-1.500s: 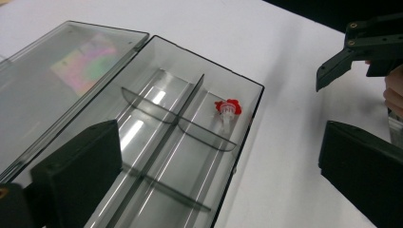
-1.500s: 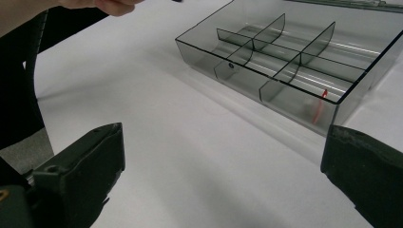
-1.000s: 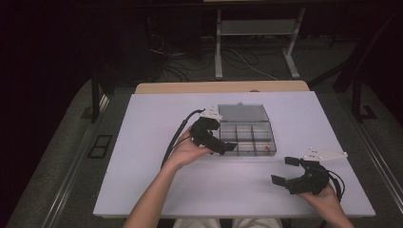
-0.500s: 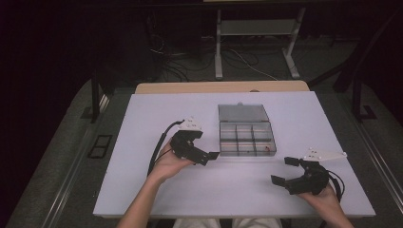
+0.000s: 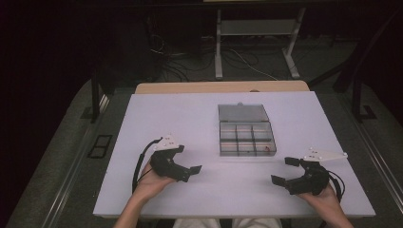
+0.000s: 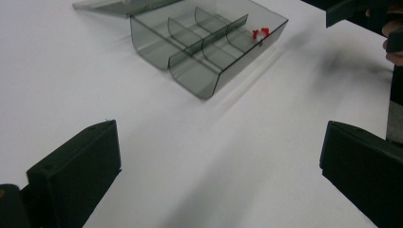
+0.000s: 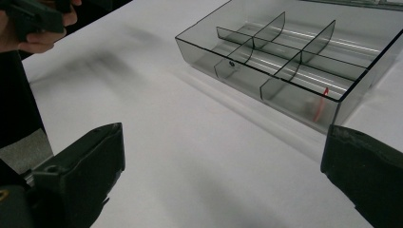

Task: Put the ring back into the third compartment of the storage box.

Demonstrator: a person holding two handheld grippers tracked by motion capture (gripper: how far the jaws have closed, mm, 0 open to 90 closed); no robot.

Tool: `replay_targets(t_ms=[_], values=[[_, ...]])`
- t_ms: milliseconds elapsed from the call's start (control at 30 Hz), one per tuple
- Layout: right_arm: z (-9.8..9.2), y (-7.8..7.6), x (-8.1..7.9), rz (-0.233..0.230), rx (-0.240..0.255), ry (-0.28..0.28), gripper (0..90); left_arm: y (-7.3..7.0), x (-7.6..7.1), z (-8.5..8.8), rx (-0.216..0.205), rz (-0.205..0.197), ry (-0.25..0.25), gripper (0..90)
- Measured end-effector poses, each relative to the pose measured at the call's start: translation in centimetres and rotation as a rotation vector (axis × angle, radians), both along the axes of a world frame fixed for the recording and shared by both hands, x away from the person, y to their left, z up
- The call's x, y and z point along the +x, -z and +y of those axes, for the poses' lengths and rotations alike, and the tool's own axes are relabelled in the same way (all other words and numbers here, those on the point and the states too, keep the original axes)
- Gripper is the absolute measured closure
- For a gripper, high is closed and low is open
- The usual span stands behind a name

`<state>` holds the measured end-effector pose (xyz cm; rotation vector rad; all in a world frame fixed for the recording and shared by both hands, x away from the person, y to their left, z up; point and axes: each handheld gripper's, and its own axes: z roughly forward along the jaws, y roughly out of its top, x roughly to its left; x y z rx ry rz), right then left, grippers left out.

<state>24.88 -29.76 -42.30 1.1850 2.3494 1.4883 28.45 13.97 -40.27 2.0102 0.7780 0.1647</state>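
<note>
Organizer box (image 5: 245, 137) bears no legible writing.

No readable text, labels, brands or numbers show anywhere.

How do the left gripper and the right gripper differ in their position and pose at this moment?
The left gripper sits to the left of the open compartment box, while the right gripper sits to its right, nearer the table's front edge. The left gripper's jaws point to the right; the right gripper's point to the left. Both are open and empty, each held in one hand.
</note>
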Motion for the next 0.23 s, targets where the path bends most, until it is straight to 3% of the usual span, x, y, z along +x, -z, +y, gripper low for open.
replay_targets(t_ms=[233], values=[[0.0,0.0,0.0,0.001,0.006,0.004,0.7,0.7,-1.9,1.3,-0.023,-0.014,-0.037,0.0]])
